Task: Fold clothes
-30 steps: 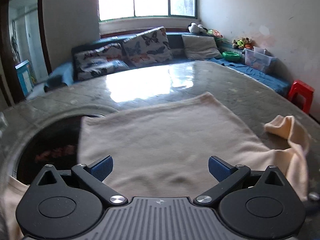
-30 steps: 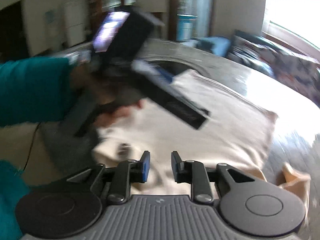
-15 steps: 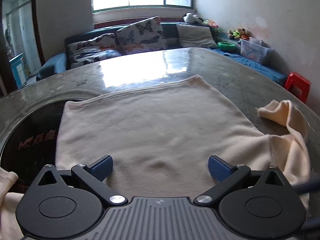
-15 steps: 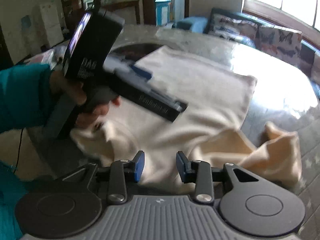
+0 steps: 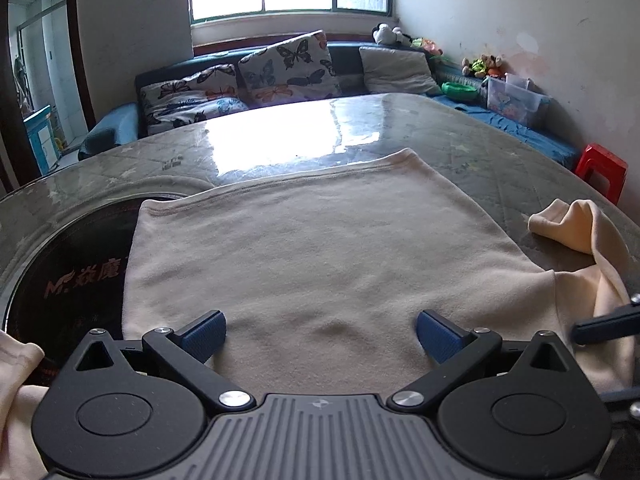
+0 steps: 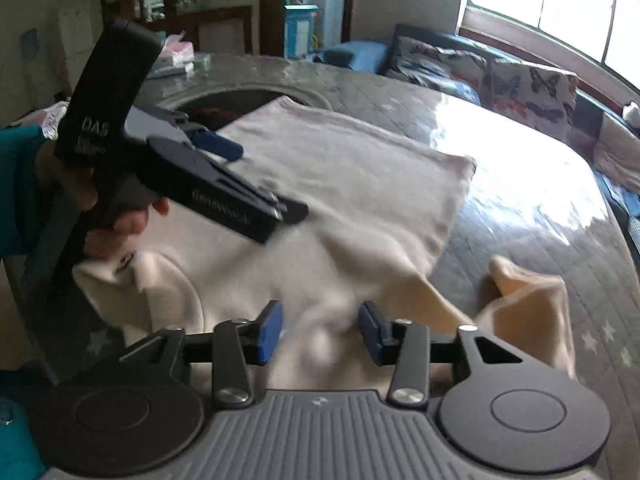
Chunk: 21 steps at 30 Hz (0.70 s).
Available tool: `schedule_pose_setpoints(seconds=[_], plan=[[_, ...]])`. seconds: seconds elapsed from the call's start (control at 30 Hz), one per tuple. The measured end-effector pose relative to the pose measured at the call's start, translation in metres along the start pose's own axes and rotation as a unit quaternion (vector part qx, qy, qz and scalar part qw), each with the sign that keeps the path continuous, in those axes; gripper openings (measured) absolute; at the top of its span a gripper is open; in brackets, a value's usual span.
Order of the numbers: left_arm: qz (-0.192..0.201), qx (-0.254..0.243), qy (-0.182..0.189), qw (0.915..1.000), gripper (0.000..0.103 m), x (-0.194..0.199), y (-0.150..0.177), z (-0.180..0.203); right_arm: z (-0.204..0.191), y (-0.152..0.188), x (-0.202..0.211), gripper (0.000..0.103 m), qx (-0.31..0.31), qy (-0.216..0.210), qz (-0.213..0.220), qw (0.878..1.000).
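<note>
A cream sweater lies spread flat on the round table, hem toward the window. Its right sleeve is bunched up at the right edge. My left gripper hovers over the sweater's near part, wide open with nothing between its blue pads. In the right wrist view the sweater and crumpled sleeve lie ahead. My right gripper hangs low over the cloth near the sleeve's root. Its jaws are opening, and the pads press on nothing. A hand in a teal sleeve holds the left gripper.
A dark glass turntable with red lettering sits under the sweater's left side. Beyond the table stand a sofa with butterfly cushions, a clear plastic box and a red stool. A wooden cabinet stands behind.
My right gripper's jaws have spread apart, and it has moved toward the bunched sleeve. The left gripper stays open and has barely shifted over the sweater.
</note>
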State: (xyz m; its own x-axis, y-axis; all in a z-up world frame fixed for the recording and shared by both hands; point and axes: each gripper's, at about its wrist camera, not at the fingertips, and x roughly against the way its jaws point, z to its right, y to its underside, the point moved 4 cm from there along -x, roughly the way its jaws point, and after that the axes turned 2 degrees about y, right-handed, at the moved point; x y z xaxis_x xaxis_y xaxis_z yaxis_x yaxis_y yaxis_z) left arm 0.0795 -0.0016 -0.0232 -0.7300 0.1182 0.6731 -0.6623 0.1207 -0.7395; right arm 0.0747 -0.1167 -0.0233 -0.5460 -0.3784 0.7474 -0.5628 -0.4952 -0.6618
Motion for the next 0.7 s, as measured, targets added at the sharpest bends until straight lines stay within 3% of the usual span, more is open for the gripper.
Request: schedule_pose_setpoints(seconds=[0.13,0.27,0.43,0.57,0.7], plan=[[0.001,-0.013,-0.009,0.9999,0.103,0.007,-0.006,0.008,0.014,-0.004,0.015,0.048,-0.025,0.019,0.027,0.999],[0.004,-0.034,0.005,0.9994,0.103,0.011,-0.008,0.027,0.039,-0.011,0.013,0.048,-0.067,0.043,0.042,0.996],[-0.002,-0.062,0.007,0.998,0.103,0.008,-0.002,0.04,0.072,-0.004,0.006,0.048,-0.125,0.081,0.025,0.989],[0.001,-0.06,0.01,0.9982,0.103,0.006,0.002,0.041,0.081,0.013,0.013,0.048,-0.129,0.14,0.002,0.982],[0.002,-0.057,0.013,0.9983,0.103,0.005,0.001,0.043,0.08,0.029,0.024,0.048,-0.131,0.172,-0.003,0.976]])
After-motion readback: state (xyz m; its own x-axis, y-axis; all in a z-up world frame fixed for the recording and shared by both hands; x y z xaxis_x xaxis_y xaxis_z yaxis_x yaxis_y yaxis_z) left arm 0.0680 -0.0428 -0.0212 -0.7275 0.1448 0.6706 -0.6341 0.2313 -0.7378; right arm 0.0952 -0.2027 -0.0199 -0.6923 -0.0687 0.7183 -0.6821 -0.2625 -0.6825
